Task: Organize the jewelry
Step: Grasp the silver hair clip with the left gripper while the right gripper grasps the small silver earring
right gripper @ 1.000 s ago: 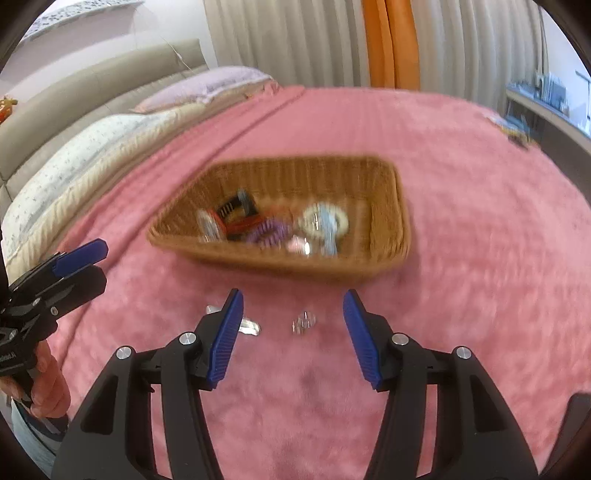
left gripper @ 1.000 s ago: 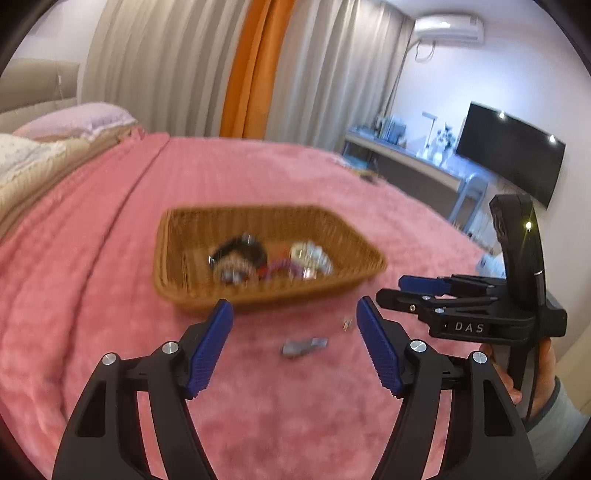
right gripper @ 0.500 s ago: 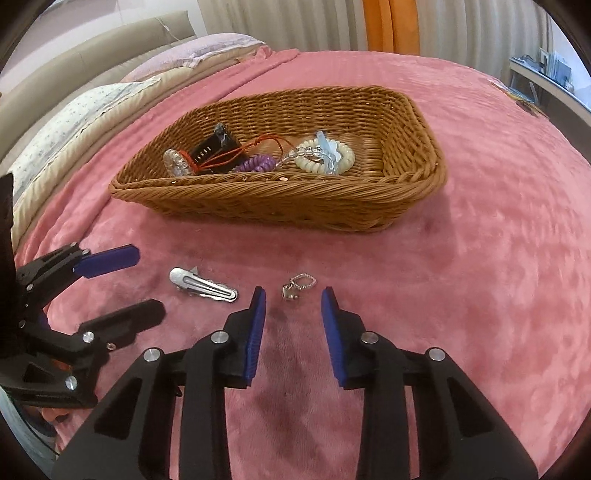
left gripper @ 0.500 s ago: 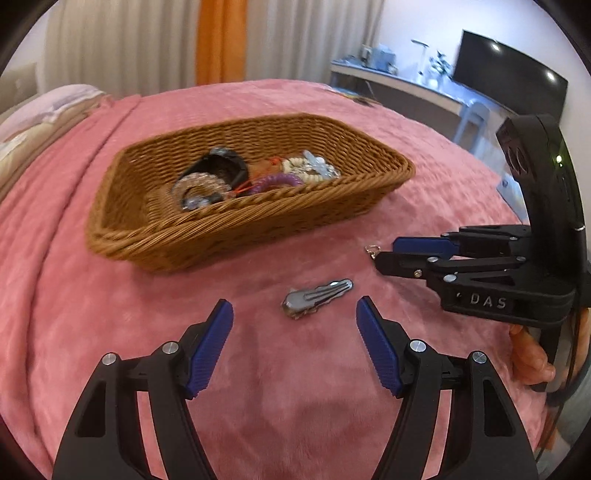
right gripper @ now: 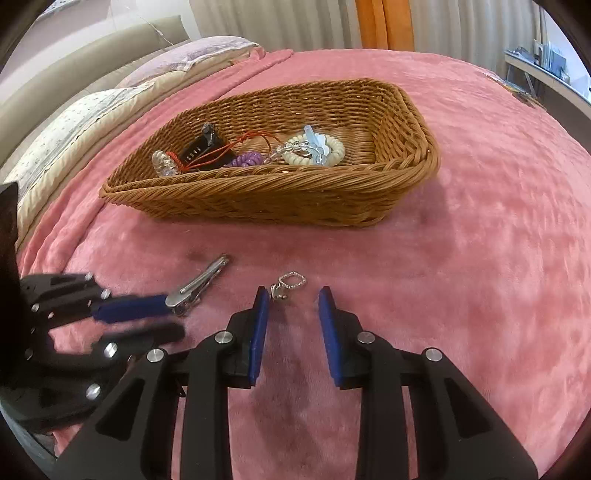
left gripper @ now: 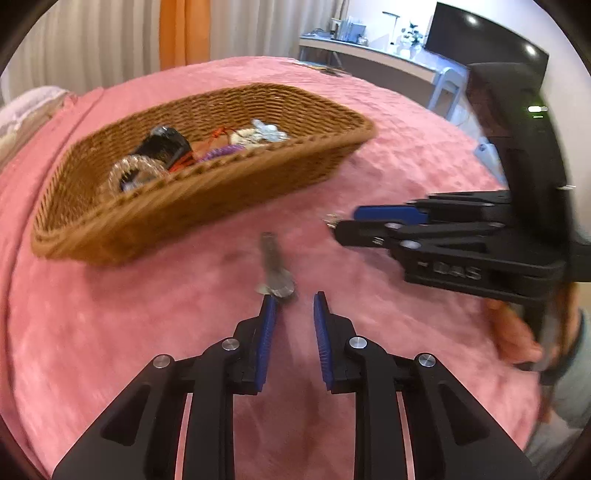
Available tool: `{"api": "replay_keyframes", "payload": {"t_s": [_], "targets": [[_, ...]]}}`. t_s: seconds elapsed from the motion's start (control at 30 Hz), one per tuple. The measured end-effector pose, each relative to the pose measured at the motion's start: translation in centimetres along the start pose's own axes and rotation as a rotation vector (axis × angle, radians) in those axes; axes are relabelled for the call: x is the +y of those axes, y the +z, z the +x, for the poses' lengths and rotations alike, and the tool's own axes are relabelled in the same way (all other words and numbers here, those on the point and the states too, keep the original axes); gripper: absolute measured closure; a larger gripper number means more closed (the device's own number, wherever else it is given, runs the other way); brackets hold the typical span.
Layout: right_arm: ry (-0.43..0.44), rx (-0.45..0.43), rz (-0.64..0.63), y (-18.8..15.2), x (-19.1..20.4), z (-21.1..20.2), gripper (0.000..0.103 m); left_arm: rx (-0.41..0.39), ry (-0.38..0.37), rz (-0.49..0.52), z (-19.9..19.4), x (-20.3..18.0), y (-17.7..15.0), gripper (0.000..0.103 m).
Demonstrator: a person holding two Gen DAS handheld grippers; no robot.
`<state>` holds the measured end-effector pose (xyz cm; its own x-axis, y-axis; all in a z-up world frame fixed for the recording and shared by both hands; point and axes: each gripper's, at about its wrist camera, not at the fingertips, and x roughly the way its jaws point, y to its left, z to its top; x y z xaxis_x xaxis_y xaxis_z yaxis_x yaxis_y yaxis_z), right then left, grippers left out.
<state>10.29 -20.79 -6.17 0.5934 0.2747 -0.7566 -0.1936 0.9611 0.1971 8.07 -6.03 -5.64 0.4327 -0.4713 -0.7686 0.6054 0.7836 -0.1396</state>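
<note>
Spreading across nearly everything in sight is a pink plush blanket (right gripper: 480, 206) on a bed, with pale pillows (right gripper: 85, 122) at its head, grey and orange curtains (left gripper: 184, 29) behind, and a desk (left gripper: 369, 59) with a dark screen (left gripper: 480, 40) off to one side. A brown wicker basket (right gripper: 406, 173) sits on the blanket, holding a cream coil bracelet (right gripper: 332, 147), a purple coil band (right gripper: 247, 159), a black clip (right gripper: 201, 149) with red cord and a clear beaded piece (right gripper: 164, 164).

On the blanket in front of the basket lie two loose things. A silver hair clip (right gripper: 199, 282) rests with its wider end touching the upper blue pad of the left claw (left gripper: 293, 302); in the left view it lies just ahead of the tips, which stand narrowly apart and hold nothing. A small silver earring (right gripper: 290, 284) lies just ahead of the right claw (right gripper: 293, 291), near its left finger. That claw is also partly open with nothing in its grip. The left view is blurred.
</note>
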Motion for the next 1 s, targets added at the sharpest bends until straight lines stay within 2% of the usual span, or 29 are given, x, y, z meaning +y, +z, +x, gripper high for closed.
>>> {"api": "replay_keyframes", "payload": {"t_s": [0.07,0.17,0.23,0.27,0.47,0.5,0.53,0.73,0.9,0.93,1.0], "targets": [[0.006,-0.001,0.007,-0.1,-0.2,0.0,0.078,-0.001,0.004,-0.01,-0.2,-0.4,-0.3,0.082],[0.014,-0.004,0.01,-0.2,-0.3,-0.2,0.078,-0.013,0.05,-0.057,-0.1,-0.2,-0.1,0.079],[0.019,-0.015,0.008,-0.4,-0.5,-0.5,0.078,-0.026,0.074,-0.083,-0.1,0.1,0.3,0.06],[0.02,-0.015,0.007,-0.5,-0.5,-0.7,0.078,-0.033,0.089,-0.093,0.0,0.3,0.5,0.06],[0.006,-0.019,-0.008,-0.7,-0.2,-0.8,0.078,-0.003,0.1,-0.111,1.9,0.2,1.6,0.062],[0.003,-0.018,-0.01,-0.6,-0.1,-0.8,0.078,0.002,0.114,-0.105,2.1,0.1,1.6,0.07],[-0.001,-0.017,-0.015,-0.6,0.0,-0.7,0.078,-0.001,0.121,-0.105,2.1,0.0,1.6,0.082],[-0.041,0.008,-0.078,-0.1,1.9,-0.1,0.078,-0.055,0.132,-0.176,0.2,1.1,0.3,0.081],[-0.096,0.027,-0.119,0.7,3.1,1.4,0.078,-0.077,0.111,-0.214,-0.2,1.9,-0.3,0.081],[-0.096,0.027,-0.134,0.6,3.4,1.4,0.086,-0.078,0.106,-0.212,-0.2,1.9,-0.2,0.081],[-0.09,0.012,-0.162,0.2,3.9,0.9,0.094,-0.082,0.103,-0.202,-0.1,1.6,-0.2,0.081]]}}
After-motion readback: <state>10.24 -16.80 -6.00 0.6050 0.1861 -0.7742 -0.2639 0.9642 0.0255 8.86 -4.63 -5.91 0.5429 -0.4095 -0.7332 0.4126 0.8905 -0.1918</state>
